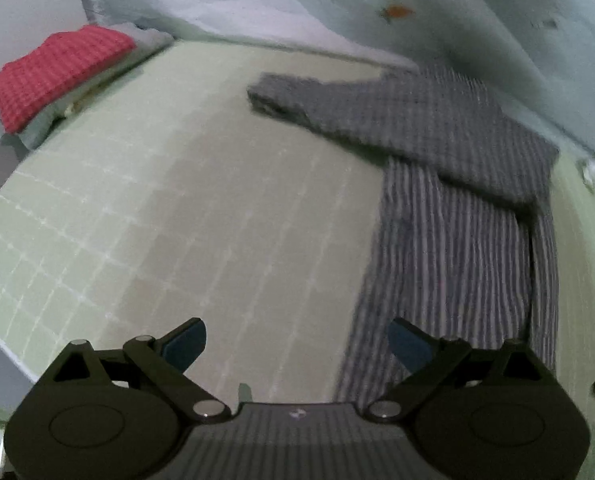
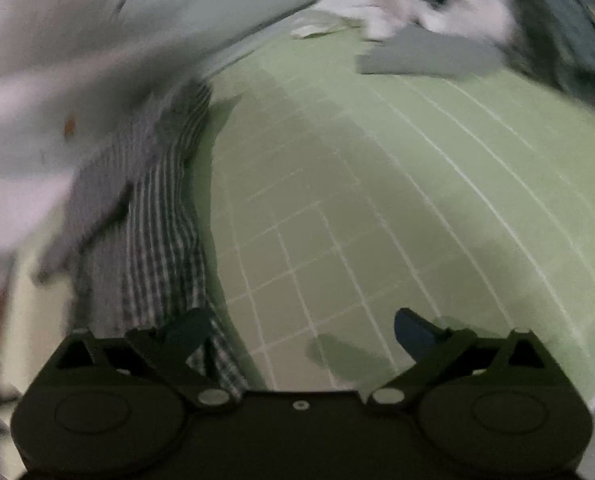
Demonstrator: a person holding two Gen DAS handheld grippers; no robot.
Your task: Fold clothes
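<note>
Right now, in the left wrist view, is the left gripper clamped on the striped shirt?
No. The left gripper stands wide open above the green mat, and the striped shirt lies flat off to its right, ungripped.

Dim and greenish in both views, with no glare. Heavily blurred in the right wrist view, worst at upper left and upper right; softer smear on the striped shirt (image 1: 457,208) at the left wrist view's right. Bowed grid lines on the mat (image 2: 377,200), black fisheye corners, a broad shadow down its centre
</note>
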